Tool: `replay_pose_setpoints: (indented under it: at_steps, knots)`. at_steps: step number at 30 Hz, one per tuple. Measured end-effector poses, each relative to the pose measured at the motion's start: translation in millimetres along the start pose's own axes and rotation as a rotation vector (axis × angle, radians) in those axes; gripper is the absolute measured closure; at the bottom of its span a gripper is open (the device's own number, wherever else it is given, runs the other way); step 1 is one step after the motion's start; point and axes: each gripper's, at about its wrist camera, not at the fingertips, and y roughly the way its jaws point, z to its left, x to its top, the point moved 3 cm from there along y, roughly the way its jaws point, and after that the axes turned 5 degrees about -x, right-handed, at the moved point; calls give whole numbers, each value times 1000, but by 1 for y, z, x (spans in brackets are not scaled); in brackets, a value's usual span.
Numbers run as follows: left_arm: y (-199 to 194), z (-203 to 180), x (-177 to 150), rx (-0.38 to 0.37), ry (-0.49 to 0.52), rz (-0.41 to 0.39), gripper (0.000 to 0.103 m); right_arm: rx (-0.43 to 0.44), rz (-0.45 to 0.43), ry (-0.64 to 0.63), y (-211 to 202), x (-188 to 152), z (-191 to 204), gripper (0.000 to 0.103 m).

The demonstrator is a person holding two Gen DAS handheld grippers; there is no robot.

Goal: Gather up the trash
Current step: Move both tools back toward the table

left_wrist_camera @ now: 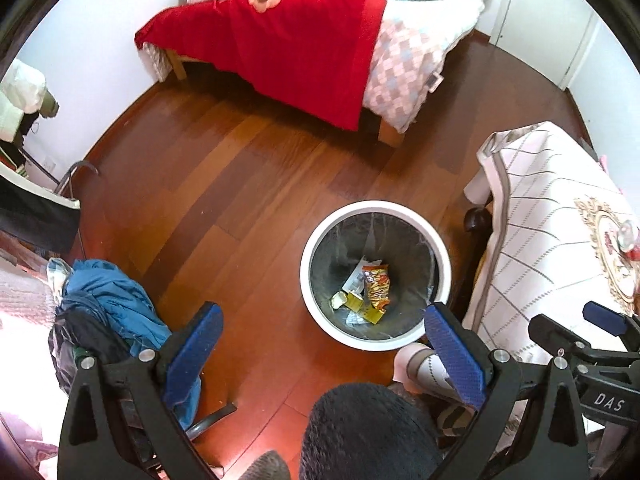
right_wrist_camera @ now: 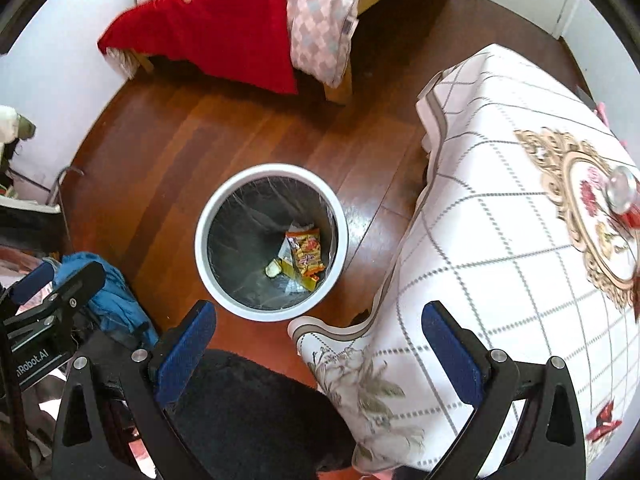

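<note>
Hovering tools: the left tool (left_wrist_camera: 322, 354) and the right tool (right_wrist_camera: 318, 350) both hang above the floor and point steeply down, each with its blue pads spread as wide as they go and nothing between them.
Left tool's neighbour: in the left wrist view the right tool's black frame shows at the lower right edge; in the right wrist view the left tool's frame shows at the lower left.
Person: a dark fuzzy slipper (right_wrist_camera: 256, 416) sits low in both views, just below the tools.
Blue clothing: a rumpled blue garment (left_wrist_camera: 112, 304) lies heaped on a chair at the left.
Bin: a round white bin (right_wrist_camera: 208, 256) with a dark liner stands on the wooden floor (left_wrist_camera: 224, 168), ahead of both tools and just beside the counter.
Trash: an orange snack wrapper (right_wrist_camera: 306, 250) lies at the bottom of the bin, with a yellow packet (left_wrist_camera: 362, 304), a pale scrap and some clear film around it.
Counter: on the right, a counter (right_wrist_camera: 500, 240) under a white checked cloth with an ornate floral medallion; a small glass object (right_wrist_camera: 622, 190) stands on that medallion.
Bed: farther off, a wooden bed (left_wrist_camera: 304, 52) by the wall carries a red blanket, a pink-and-grey diamond quilt and a pale blue cover.
Far wall: white doors stand past the bed at the upper right.
</note>
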Motion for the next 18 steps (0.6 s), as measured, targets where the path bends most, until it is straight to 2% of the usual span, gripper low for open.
replay_pose_setpoints:
  at_steps: [6,11,15,18]
  knots:
    - [-41,-11,-6,-6,29,-65,0,49,-77,31,-50,-14,-18,0]
    - [-73,-23,-14,-12,27,-96,0,167,-155,97,-93,-26,-39,0]
    - [-88,-48,-20,18,65,-123,0,257,-207,181,-128,-46,-71,0]
    - [-86,-80,-28,8,110,-133,0,248,-218,238,-141,-63,-102,0]
